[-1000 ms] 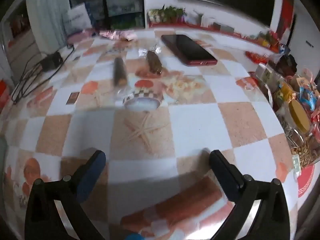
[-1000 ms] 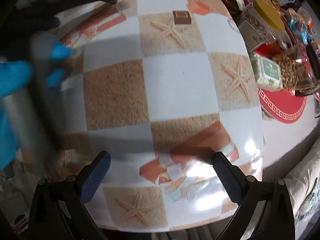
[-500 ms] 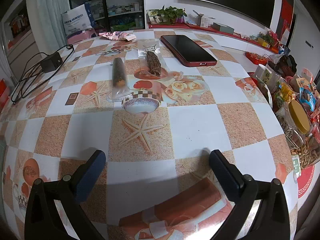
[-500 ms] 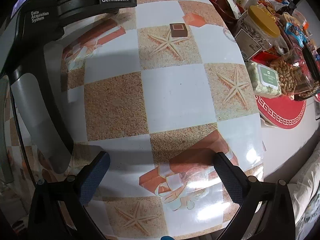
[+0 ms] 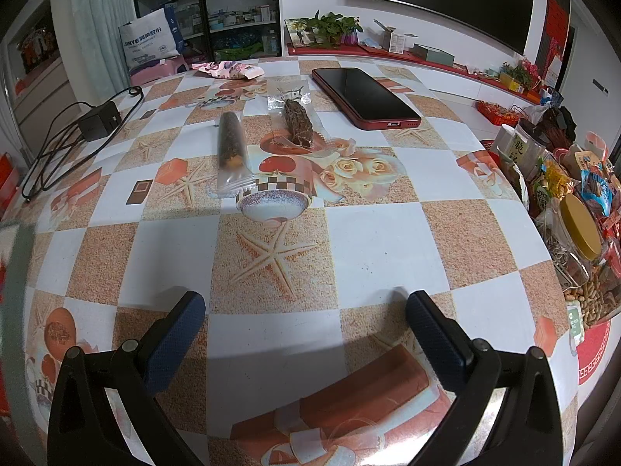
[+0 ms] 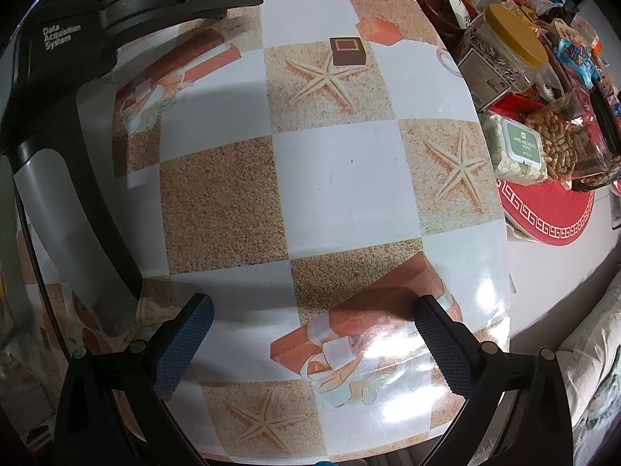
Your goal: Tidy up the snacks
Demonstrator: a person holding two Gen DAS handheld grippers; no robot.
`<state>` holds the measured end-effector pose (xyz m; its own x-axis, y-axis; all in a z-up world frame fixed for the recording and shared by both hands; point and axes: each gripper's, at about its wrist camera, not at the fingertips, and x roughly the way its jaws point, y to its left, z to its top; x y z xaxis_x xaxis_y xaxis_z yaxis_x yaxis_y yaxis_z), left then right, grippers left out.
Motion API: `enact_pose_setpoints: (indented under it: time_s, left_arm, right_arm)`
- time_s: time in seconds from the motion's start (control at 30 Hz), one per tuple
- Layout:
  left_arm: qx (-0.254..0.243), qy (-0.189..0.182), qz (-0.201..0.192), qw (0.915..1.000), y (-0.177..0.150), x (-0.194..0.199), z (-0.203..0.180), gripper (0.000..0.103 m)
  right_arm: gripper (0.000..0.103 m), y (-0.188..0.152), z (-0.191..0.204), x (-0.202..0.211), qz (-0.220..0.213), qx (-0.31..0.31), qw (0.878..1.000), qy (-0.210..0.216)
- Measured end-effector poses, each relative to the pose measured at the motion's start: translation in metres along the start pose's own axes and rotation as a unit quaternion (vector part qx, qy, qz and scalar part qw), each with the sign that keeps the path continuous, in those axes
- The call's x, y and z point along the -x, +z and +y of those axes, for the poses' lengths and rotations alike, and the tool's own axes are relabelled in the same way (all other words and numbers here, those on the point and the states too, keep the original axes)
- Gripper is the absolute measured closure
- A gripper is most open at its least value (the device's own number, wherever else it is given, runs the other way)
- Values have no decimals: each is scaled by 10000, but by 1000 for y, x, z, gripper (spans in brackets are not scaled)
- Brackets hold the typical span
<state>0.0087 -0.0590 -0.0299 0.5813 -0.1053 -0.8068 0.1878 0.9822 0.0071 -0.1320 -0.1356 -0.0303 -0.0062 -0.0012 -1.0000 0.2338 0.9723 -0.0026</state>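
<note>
Snacks — two wrapped bars [image 5: 231,140] [image 5: 298,122], one phone [image 5: 365,97], both hand-held grippers [image 5: 306,312] [image 6: 313,316] gaping.

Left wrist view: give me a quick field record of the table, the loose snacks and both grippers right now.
surface: checkered starfish-print tablecloth
loose snacks: long dark roll in clear wrapper; brown chunky bar in clear wrapper, lying apart
other: red-cased phone, black charger with cable, pink packet
snack pile: yellow-lidded jar at right edge
left gripper: open, empty
right gripper: open, empty
</note>
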Motion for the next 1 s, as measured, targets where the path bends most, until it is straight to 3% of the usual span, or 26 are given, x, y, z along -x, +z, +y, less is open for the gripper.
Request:
enact_pose_setpoints:
  time_s: [1.0]
  left_arm:
    - [9,-4,-5,10000,1,0,-2,0]
  right_arm:
    - [0,3,3,0,74,-89,9999,2]
